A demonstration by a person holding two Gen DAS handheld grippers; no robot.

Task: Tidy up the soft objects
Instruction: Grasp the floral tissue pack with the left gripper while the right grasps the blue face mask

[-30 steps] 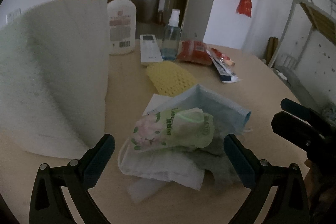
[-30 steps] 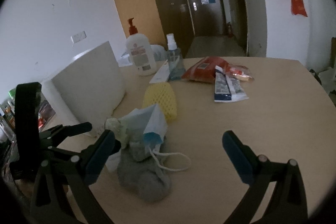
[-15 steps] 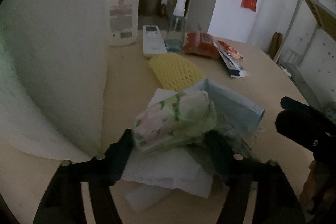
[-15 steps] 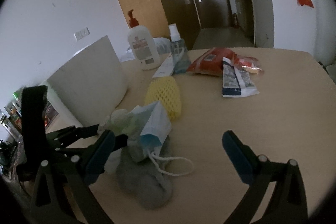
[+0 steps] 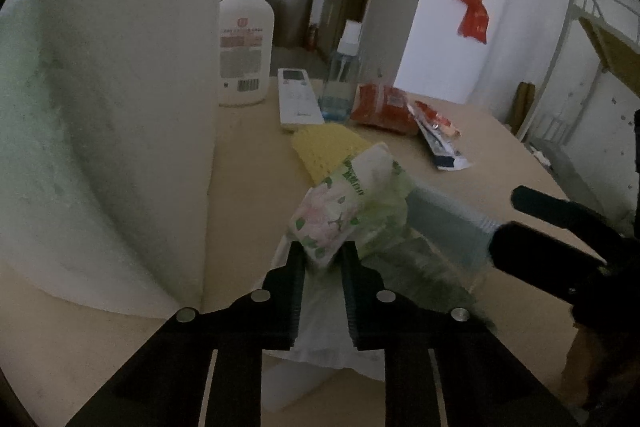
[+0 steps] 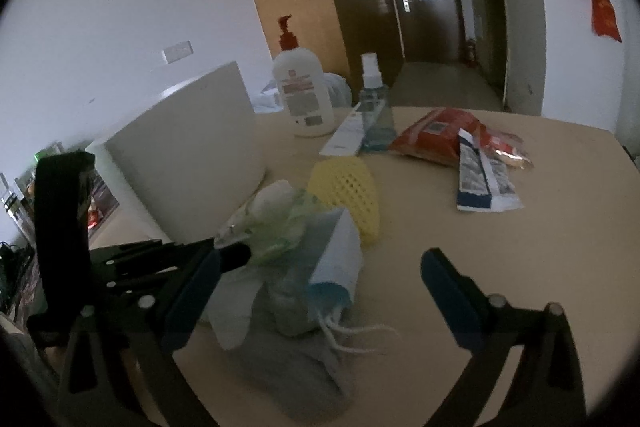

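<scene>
on table [image 5: 248, 163], left tool [image 5: 323, 259] jaws closing w/ tissue pack [image 5: 344, 211] btwn.

One pump bottle [image 6: 305, 95], one spray bottle [image 6: 374, 107], one remote [image 5: 298, 99]. One yellow mesh sleeve [image 6: 348, 193], one tissue pack [image 5: 344, 211], one face mask [image 6: 336, 259]. Two tools.

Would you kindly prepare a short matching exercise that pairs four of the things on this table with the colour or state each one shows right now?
Things:
1. tissue pack
2. foam net
3. lotion bottle
4. right gripper

States:
A. yellow, lying on the table
B. standing upright, red pump on top
C. jaws wide apart, nothing between the pads
D. pinched at its near end by the closing left gripper

Pairs: 1-D, 2-A, 3-B, 4-C
</scene>
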